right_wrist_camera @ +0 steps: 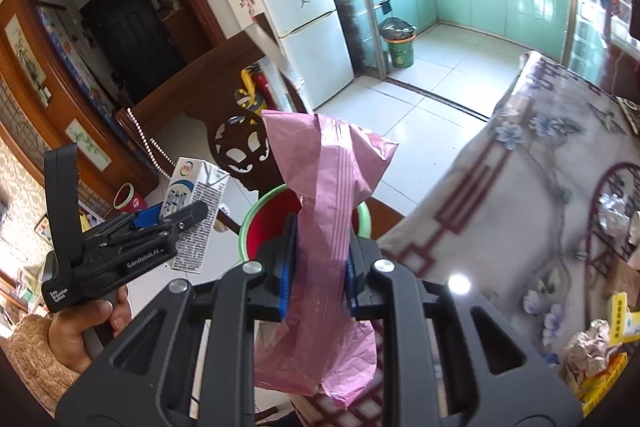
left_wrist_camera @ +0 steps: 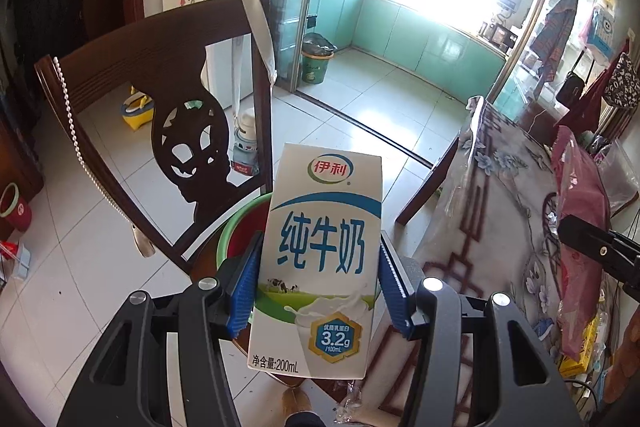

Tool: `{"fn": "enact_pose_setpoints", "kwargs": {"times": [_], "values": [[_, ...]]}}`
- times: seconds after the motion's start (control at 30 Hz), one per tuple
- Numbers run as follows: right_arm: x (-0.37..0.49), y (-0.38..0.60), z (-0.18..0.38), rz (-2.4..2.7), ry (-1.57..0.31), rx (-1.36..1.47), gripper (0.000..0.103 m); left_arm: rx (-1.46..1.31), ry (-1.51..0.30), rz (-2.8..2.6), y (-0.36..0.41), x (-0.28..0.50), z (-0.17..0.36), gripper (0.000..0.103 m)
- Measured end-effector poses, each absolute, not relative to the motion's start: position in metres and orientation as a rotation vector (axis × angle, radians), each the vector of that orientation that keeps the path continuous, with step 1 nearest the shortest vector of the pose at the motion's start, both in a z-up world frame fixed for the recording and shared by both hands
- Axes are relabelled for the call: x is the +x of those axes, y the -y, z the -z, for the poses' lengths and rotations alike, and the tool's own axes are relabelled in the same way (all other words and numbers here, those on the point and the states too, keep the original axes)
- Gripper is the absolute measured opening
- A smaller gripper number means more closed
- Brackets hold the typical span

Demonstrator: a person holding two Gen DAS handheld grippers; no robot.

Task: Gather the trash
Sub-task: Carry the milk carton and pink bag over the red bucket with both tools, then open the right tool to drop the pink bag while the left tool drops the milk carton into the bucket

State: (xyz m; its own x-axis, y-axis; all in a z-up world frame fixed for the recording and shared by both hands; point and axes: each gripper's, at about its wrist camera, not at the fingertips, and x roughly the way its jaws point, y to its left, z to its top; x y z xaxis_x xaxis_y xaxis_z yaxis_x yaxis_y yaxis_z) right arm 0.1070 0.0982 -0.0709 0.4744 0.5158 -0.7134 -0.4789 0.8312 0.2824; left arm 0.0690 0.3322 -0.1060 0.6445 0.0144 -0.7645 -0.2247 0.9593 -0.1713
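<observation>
My left gripper (left_wrist_camera: 318, 285) is shut on a white and blue milk carton (left_wrist_camera: 320, 259), held upright between its blue pads. Behind the carton a green-rimmed red basin (left_wrist_camera: 240, 227) rests on a dark wooden chair (left_wrist_camera: 160, 99). My right gripper (right_wrist_camera: 320, 267) is shut on a crumpled pink plastic bag (right_wrist_camera: 332, 195), which hangs above the same basin (right_wrist_camera: 264, 223). In the right wrist view the left gripper (right_wrist_camera: 176, 223) with the milk carton (right_wrist_camera: 200, 203) appears at the left, held by a hand (right_wrist_camera: 76, 331). In the left wrist view the pink bag (left_wrist_camera: 580, 239) shows at the right.
A table with a flowered cloth (right_wrist_camera: 540, 167) stands to the right, holding crumpled foil (right_wrist_camera: 592, 351) and yellow packets (right_wrist_camera: 624, 315). A lined bin (left_wrist_camera: 316, 61) stands by the kitchen doorway. A white fridge (right_wrist_camera: 304, 11) is behind the chair. A red cup (left_wrist_camera: 16, 207) sits at the left.
</observation>
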Motion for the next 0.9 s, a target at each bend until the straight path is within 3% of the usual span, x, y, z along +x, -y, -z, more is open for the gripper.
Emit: {"fn": "enact_pose_setpoints", "kwargs": {"times": [0.8,0.87,0.9], "values": [[0.16,-0.193,0.135,-0.694,-1.058,-0.048,0.022,-0.328,-0.913,-0.146,-0.354,0.08,0.13,0.051],[0.164,-0.196,0.137,-0.689,-1.054,-0.058,0.039,-0.331,-0.917,-0.149,-0.356,0.081,0.131,0.051],[0.166,-0.197,0.137,-0.68,-1.044,-0.062,0.04,-0.332,-0.918,-0.151,-0.356,0.082,0.132,0.051]]}}
